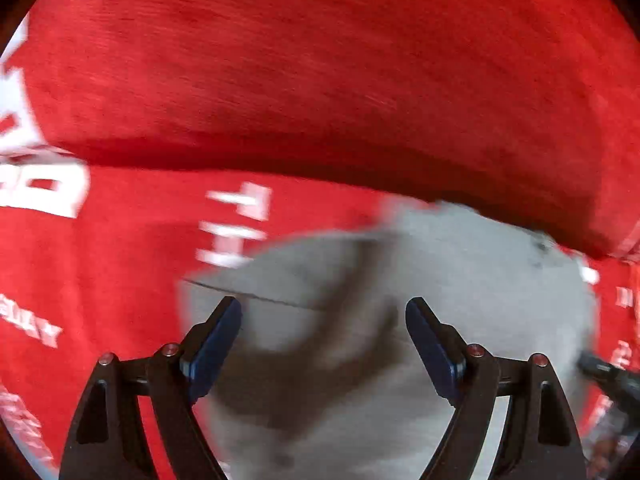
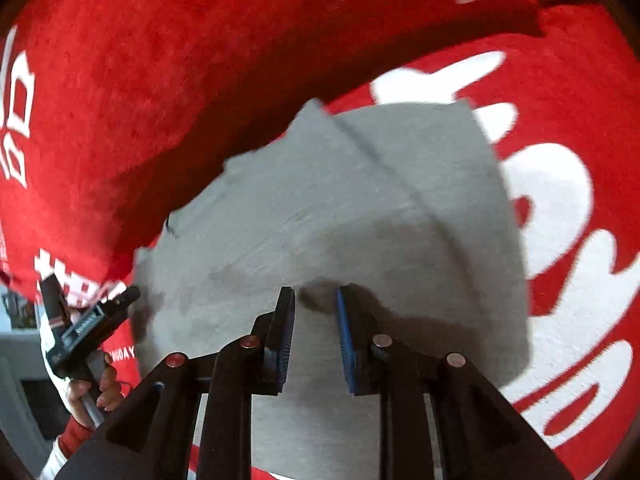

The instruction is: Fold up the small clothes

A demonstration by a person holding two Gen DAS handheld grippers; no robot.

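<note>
A small grey garment [image 1: 460, 280] lies folded on a red cloth with white lettering [image 1: 280, 80]. My left gripper [image 1: 323, 308] hangs open and wide over the garment's near part, with nothing between its blue pads. In the right wrist view the same grey garment [image 2: 360, 200] shows a fold line running across it. My right gripper [image 2: 315, 294] stands over its near edge with the pads a little apart. A small pucker of grey fabric sits at their tips, and the pads do not press on it. The picture is blurred by motion.
The red cloth [image 2: 140, 80] covers the whole surface and rises in a thick raised fold behind the garment. At the lower left of the right wrist view, a hand [image 2: 86, 394] holds my left gripper [image 2: 90, 290] beside the garment's left edge.
</note>
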